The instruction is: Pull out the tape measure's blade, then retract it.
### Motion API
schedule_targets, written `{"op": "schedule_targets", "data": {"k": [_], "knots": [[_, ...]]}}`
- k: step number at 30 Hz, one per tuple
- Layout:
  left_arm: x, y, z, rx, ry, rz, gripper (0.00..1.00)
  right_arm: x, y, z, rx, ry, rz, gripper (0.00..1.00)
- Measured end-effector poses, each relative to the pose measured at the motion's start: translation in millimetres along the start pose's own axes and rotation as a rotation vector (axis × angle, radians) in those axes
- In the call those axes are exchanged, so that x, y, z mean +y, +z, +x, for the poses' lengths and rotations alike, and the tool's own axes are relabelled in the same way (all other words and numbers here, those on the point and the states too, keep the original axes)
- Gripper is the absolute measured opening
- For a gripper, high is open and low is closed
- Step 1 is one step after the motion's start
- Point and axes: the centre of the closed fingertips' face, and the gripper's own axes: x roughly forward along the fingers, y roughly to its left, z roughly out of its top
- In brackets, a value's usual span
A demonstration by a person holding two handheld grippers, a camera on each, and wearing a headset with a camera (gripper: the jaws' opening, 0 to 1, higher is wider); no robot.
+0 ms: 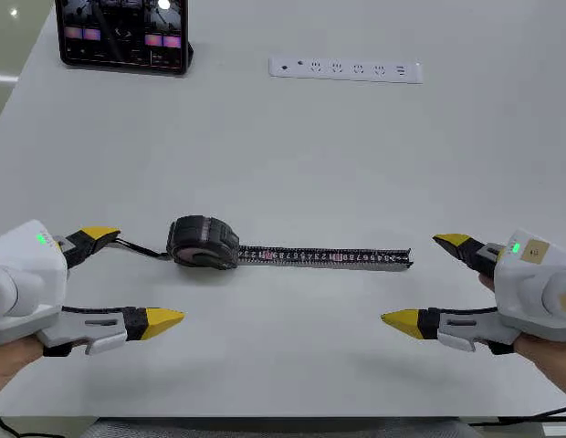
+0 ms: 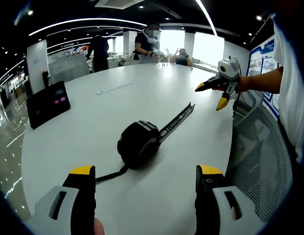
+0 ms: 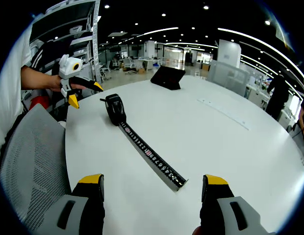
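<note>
A black tape measure (image 1: 203, 243) lies on the white table (image 1: 283, 155), its blade (image 1: 324, 257) pulled out to the right and lying flat, with a wrist strap (image 1: 141, 248) trailing left. My left gripper (image 1: 141, 278) stands open just left of the case (image 2: 138, 143), nothing between its fingers. My right gripper (image 1: 427, 281) is open too, a little right of the blade's hooked end (image 3: 179, 183). The case (image 3: 114, 108) sits at the far end of the blade (image 3: 149, 155) in the right gripper view. Each gripper shows in the other's view: right (image 2: 211, 96), left (image 3: 86, 94).
A dark tablet (image 1: 124, 35) stands at the back left. A white power strip (image 1: 345, 69) lies at the back centre. A mesh chair (image 3: 32, 161) sits at the table's near edge. People stand far off (image 2: 147, 41).
</note>
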Motion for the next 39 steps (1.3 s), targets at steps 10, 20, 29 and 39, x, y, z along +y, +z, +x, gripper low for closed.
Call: {"op": "schedule_targets", "data": {"k": [10, 20, 29, 39], "knots": [[-4.2, -7.7, -6.7, -0.018, 0.017, -0.030, 0.83, -0.2, -8.3, -6.5, -0.015, -0.013, 0.030, 0.83], [-10.3, -16.7, -9.3, -0.029, 0.023, -0.076, 0.84, 5.6, -14.0, -9.0, -0.046, -0.026, 0.072, 0.84], [-16.3, -27.2, -12.8, -0.028, 0.030, -0.117, 0.85, 9.9, -19.1, -11.1, -0.055, -0.041, 0.093, 0.84], [-19.6, -33.4, -15.9, -0.027, 0.038, -0.138, 0.85, 16.9, -30.3, -10.2, -0.035, -0.039, 0.100, 0.86]]}}
